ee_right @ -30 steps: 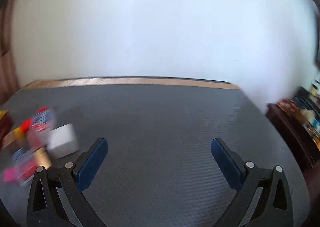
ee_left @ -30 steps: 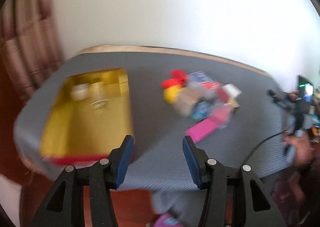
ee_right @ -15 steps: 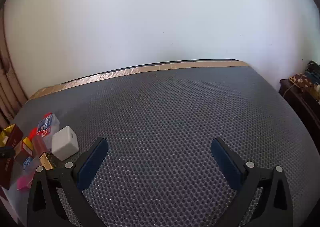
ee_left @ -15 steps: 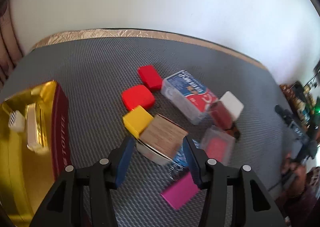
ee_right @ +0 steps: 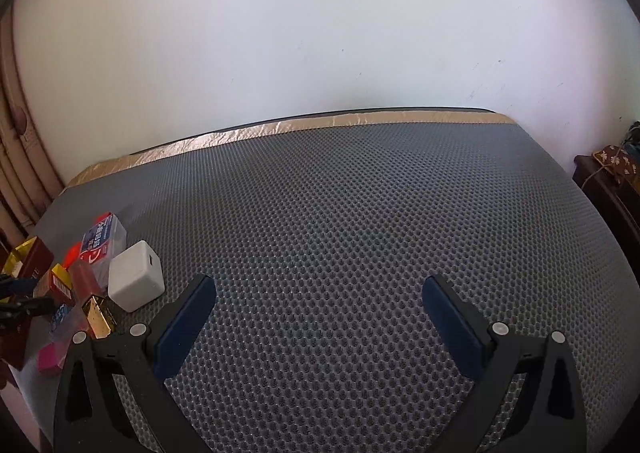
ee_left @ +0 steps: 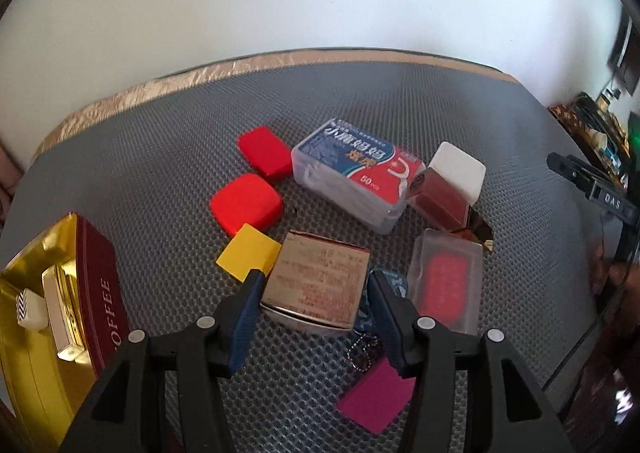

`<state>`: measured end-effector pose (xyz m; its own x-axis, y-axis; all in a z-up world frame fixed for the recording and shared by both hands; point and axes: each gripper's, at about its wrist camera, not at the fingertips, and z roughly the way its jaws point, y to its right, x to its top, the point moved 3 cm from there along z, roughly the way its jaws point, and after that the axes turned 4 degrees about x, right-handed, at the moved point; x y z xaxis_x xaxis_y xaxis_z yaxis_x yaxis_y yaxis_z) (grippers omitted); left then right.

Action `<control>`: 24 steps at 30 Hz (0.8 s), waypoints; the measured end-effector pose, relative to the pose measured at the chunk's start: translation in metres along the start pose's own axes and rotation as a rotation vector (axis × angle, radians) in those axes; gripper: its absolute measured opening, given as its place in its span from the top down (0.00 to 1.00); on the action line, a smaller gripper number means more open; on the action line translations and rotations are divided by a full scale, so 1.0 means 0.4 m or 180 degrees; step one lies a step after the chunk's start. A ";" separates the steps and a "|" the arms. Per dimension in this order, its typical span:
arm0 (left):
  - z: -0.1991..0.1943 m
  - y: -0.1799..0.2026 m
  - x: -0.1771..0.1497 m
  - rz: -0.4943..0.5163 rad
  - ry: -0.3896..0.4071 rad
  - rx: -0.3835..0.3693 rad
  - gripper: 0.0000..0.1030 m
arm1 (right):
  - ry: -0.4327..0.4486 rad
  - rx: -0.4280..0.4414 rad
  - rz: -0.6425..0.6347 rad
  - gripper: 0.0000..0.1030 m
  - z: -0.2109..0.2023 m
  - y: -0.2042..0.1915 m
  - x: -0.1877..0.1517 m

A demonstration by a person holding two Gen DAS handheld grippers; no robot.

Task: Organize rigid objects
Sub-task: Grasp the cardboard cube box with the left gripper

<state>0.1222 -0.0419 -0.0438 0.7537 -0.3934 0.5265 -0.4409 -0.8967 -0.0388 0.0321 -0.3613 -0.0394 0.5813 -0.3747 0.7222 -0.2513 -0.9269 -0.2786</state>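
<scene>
In the left wrist view my left gripper [ee_left: 316,285] is open, its jaws on either side of a brown-topped tin [ee_left: 318,285] on the grey mat, with gaps showing. Around it lie a yellow block [ee_left: 248,257], two red blocks [ee_left: 246,203] [ee_left: 266,151], a floss-pick box [ee_left: 352,169], a white charger [ee_left: 458,171], a dark red box [ee_left: 438,197], a clear case [ee_left: 446,287] and a magenta block [ee_left: 376,399]. A gold-lined tin [ee_left: 102,293] stands at left. My right gripper [ee_right: 318,313] is open and empty over bare mat.
The same pile shows at the left edge of the right wrist view, led by the white charger [ee_right: 136,275]. A keychain [ee_left: 362,351] lies under the left gripper. Dark furniture [ee_right: 608,181] stands beyond the mat's right edge. A white wall backs the mat.
My left gripper swung right from the gold tin to the pile and moved in around the brown-topped tin. The right gripper tilted down slightly and stayed open.
</scene>
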 end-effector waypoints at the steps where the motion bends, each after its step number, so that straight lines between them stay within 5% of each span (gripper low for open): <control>1: -0.006 0.003 -0.005 -0.0013 0.0015 0.0000 0.48 | -0.0010 0.0004 -0.0002 0.00 0.002 -0.001 0.000; 9: -0.060 -0.024 -0.033 -0.0509 0.0264 0.0058 0.51 | 0.0021 0.0055 -0.0006 0.00 0.001 -0.005 -0.003; 14: -0.163 -0.046 -0.089 -0.0982 0.0452 0.0050 0.51 | 0.0122 0.0655 -0.0229 0.00 -0.037 -0.065 -0.008; 18: -0.226 -0.050 -0.144 -0.1197 0.0484 -0.0008 0.51 | -0.0234 0.1665 -0.0413 0.01 -0.057 -0.207 -0.013; 20: -0.249 -0.053 -0.163 -0.1256 0.0522 -0.0024 0.51 | -0.0424 0.1950 -0.0567 0.02 -0.057 -0.284 -0.014; 24: -0.291 -0.059 -0.198 -0.1326 0.0555 -0.0091 0.50 | -0.0679 0.2087 -0.0891 0.30 -0.024 -0.388 0.000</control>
<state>0.0163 0.0341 0.0144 0.7774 0.0422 0.6276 -0.1324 -0.9644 0.2289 0.0637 -0.2175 0.0100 0.7103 -0.0566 0.7016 0.4029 -0.7846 -0.4712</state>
